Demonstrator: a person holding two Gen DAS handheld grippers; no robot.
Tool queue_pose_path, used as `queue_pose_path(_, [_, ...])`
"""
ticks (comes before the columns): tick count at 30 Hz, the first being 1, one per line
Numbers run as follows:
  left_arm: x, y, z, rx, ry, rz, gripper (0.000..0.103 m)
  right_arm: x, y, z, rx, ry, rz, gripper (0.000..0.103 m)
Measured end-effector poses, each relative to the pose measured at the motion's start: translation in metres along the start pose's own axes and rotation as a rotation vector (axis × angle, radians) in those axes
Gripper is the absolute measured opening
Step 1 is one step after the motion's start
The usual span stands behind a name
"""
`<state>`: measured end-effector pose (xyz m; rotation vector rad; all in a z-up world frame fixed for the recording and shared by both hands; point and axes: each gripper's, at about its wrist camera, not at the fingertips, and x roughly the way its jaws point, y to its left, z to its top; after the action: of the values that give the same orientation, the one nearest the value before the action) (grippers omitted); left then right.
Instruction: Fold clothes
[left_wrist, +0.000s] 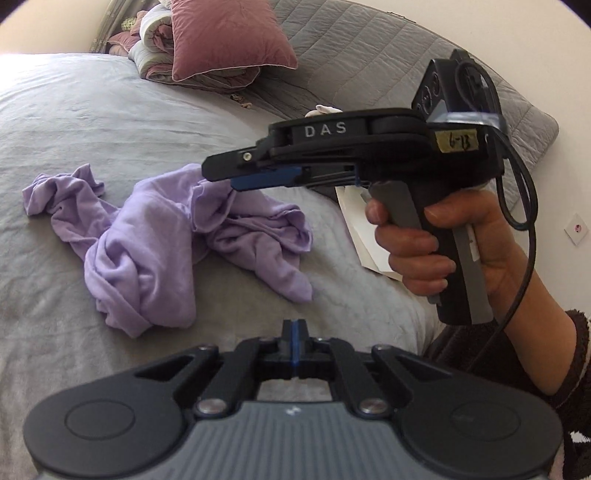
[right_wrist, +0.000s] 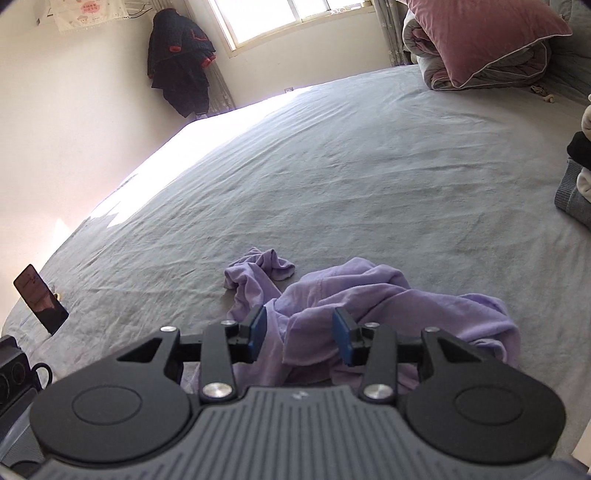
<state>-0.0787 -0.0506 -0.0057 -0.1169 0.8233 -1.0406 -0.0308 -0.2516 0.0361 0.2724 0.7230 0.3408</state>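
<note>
Right wrist view shows the right gripper (right_wrist: 299, 334), jaws spread, poised over the crumpled purple garment (right_wrist: 369, 314) on the bed (right_wrist: 332, 166), the left gripper (left_wrist: 294, 345) clenched empty nearby, so a bite here could catch several bunched layers and lift a tangle.

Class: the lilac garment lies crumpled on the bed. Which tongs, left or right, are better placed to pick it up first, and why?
Right. The right tongs are open and poised directly over the lilac garment. The left tongs are shut and held back from it.
</note>
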Motion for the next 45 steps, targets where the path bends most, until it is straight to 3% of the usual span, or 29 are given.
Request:
queue_pose_path(3, [-0.005, 0.008, -0.001, -0.013, -0.001, 0.051, 0.004, 0.018, 0.02, 0.003, -0.036, 0.012, 0.051, 0.044])
queue_pose_path(6, [-0.018, 0.022, -0.003, -0.041, -0.021, 0.113, 0.021, 0.036, 0.036, 0.003, -0.075, 0.022, 0.097, 0.044])
queue_pose_path(8, [-0.029, 0.032, -0.004, -0.065, -0.037, 0.145, 0.048, 0.049, 0.043, 0.002, -0.087, 0.035, 0.114, 0.044])
queue_pose_path(11, [-0.044, 0.046, -0.008, -0.088, -0.049, 0.174, 0.067, 0.07, 0.051, -0.002, -0.09, 0.073, 0.104, 0.044])
queue_pose_path(21, [-0.099, 0.088, -0.033, -0.195, -0.12, 0.341, 0.074, 0.107, 0.051, -0.024, -0.173, 0.088, -0.073, 0.044])
queue_pose_path(24, [-0.108, 0.094, -0.033, -0.215, -0.133, 0.386, 0.074, 0.11, 0.056, -0.029, -0.214, 0.078, -0.109, 0.035])
queue_pose_path(26, [-0.11, 0.095, -0.03, -0.223, -0.14, 0.407, 0.074, 0.111, 0.059, -0.032, -0.243, 0.069, -0.144, 0.018])
queue_pose_path(28, [-0.111, 0.097, -0.027, -0.232, -0.145, 0.421, 0.074, 0.109, 0.058, -0.033, -0.232, 0.065, -0.135, 0.008])
queue_pose_path(31, [-0.109, 0.098, -0.02, -0.238, -0.151, 0.438, 0.074, 0.102, 0.061, -0.031, -0.205, 0.078, -0.078, 0.006])
queue_pose_path(43, [-0.102, 0.101, -0.002, -0.257, -0.163, 0.471, 0.074, 0.048, 0.076, -0.042, -0.186, 0.162, 0.146, 0.005])
queue_pose_path(45, [-0.099, 0.102, 0.0, -0.265, -0.16, 0.467, 0.074, 0.039, 0.075, -0.046, -0.196, 0.169, 0.148, 0.005])
